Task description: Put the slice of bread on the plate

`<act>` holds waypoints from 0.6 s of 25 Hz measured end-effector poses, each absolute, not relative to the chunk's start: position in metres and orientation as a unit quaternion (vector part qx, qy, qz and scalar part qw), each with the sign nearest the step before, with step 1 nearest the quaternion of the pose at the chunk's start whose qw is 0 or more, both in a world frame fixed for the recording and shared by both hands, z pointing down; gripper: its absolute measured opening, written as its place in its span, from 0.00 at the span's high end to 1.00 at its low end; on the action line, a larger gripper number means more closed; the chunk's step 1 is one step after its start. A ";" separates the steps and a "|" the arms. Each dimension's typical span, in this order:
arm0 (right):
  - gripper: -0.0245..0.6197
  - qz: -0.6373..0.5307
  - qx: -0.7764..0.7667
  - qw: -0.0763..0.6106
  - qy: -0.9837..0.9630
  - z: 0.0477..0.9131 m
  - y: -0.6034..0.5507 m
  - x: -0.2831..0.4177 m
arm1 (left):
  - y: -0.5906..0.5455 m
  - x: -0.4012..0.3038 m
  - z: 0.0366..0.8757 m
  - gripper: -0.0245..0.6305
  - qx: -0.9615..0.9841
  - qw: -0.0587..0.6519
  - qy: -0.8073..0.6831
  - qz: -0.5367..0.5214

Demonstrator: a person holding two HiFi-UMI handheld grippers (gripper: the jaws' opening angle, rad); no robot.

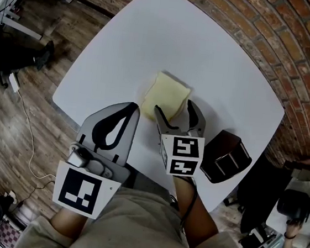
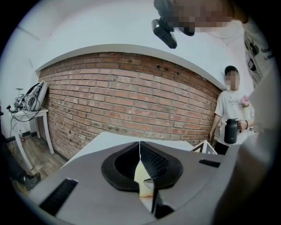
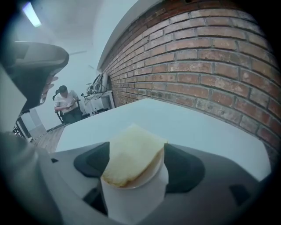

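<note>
Covering the plate (image 3: 151, 176), the bread slice (image 3: 131, 154) leaves only its rim showing.

**A:** Where've we got room on the counter (image 1: 154, 37)?

**B:** Far half and the left side lie open to us. A dark box (image 1: 226, 156) blocks the near right, just beside our right claw (image 1: 174, 107). The bread (image 1: 166, 94) sits dead ahead between its jaws, with our left claw (image 1: 133, 106) close on its left.

Dim, even indoor light; strong fisheye bending at edges; dark vignetted corners; close foreground soft.
</note>
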State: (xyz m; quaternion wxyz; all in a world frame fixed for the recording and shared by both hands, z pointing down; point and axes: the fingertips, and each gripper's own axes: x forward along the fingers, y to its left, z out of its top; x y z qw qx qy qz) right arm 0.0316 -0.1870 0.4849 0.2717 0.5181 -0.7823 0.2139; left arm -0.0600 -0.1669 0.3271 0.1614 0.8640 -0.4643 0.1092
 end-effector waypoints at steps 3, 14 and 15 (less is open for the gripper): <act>0.36 0.211 0.525 0.259 -0.783 0.478 -0.188 0.034 | -0.165 -0.059 0.326 0.94 0.865 0.159 -0.463 0.108; 0.55 0.192 0.544 0.215 -0.788 0.445 -0.193 0.033 | -0.160 -0.051 0.317 0.94 0.872 0.155 -0.454 0.100; 0.59 0.188 0.547 0.208 -0.789 0.439 -0.194 0.033 | -0.160 -0.051 0.317 0.94 0.872 0.154 -0.454 0.099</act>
